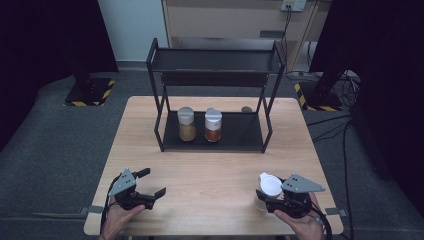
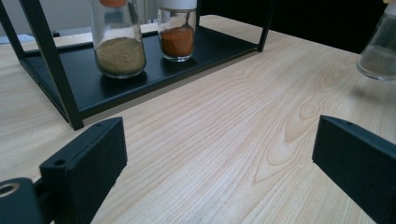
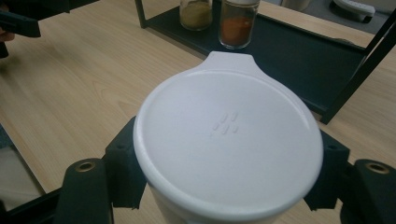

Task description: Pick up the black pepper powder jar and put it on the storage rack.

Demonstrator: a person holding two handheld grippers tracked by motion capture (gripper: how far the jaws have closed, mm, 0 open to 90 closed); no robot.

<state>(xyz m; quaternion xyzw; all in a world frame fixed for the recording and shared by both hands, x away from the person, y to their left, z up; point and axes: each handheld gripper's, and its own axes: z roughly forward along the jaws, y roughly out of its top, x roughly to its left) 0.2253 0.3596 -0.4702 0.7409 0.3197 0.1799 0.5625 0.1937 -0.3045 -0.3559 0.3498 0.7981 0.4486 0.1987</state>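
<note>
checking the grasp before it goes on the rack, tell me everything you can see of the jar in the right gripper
The jar is clear glass with a round white plastic lid that has a small tab at one edge and faint raised marks in the middle. It stands roughly upright near the table's front right corner, clamped just under the lid by the right gripper. The contents look pale, but they are hard to tell.

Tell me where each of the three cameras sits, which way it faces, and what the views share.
High view: above the person's side, looking forward and down on the table; both hands, left gripper and right gripper show.
Left gripper view: rides the left gripper, facing the rack between its open jaws.
Right gripper view: rides the right gripper, looking down on the white-lidded jar its jaws clamp.
Shared: all three show the tan spice jar and the red spice jar on the rack.
</note>
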